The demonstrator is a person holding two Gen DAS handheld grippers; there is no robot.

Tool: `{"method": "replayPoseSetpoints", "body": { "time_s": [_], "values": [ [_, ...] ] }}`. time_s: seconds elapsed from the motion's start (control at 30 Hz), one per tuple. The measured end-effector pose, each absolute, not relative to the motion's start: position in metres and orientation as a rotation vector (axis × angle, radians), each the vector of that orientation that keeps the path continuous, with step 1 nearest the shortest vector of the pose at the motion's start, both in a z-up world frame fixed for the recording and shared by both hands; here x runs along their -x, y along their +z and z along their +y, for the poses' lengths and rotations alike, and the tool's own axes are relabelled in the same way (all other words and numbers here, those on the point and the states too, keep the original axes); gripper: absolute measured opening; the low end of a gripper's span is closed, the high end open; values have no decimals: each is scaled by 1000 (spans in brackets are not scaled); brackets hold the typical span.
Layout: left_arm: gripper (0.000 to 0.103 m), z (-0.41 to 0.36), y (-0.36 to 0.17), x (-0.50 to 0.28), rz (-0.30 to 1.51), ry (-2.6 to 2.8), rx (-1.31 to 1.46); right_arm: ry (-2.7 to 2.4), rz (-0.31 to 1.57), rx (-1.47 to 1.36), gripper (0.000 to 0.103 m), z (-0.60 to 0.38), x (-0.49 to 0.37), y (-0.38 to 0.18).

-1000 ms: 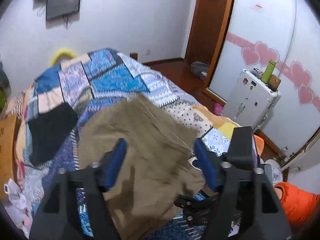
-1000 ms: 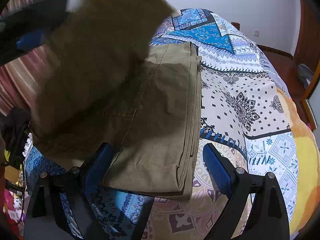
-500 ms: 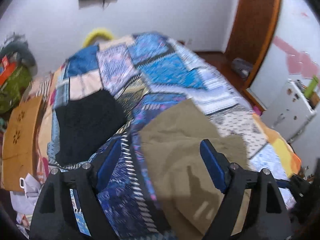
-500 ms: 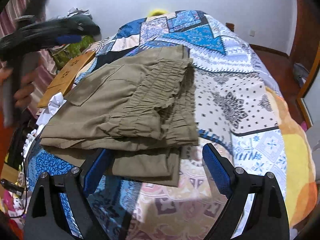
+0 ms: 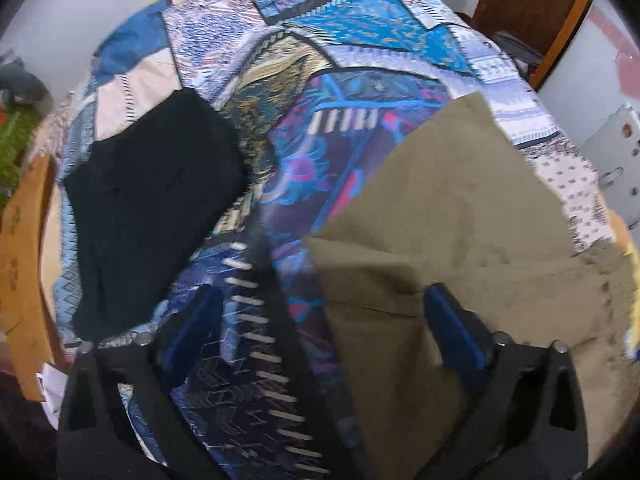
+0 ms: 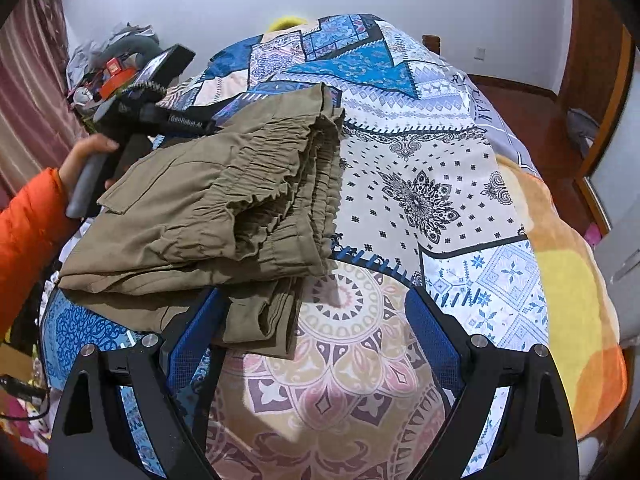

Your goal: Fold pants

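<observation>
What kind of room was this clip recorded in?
Most likely a home bedroom. A bed under a blue patchwork-print bedspread fills both views, folded olive-brown pants lie on it beside a black garment, and a brown wooden door stands in the corner.

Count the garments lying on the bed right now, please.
2. The folded olive-khaki cotton pants lie on the patchwork quilt just ahead of the right gripper. A flat black garment lies to their left, beyond the left gripper. More may be out of frame.
</observation>
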State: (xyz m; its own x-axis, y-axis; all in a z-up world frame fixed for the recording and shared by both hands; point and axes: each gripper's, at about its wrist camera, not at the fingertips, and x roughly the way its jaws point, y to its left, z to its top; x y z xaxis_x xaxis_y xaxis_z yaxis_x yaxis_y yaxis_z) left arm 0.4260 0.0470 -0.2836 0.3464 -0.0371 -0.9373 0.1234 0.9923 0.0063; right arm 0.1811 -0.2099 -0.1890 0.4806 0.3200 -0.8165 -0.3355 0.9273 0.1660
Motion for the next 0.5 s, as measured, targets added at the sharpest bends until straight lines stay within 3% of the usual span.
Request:
{"method": "replayPoseSetpoints", "body": {
  "time_s": [0.5],
  "values": [
    [103, 113, -262, -307, 1208, 33, -81, 384, 882, 38, 91, -215, -150, -148]
  ]
}}
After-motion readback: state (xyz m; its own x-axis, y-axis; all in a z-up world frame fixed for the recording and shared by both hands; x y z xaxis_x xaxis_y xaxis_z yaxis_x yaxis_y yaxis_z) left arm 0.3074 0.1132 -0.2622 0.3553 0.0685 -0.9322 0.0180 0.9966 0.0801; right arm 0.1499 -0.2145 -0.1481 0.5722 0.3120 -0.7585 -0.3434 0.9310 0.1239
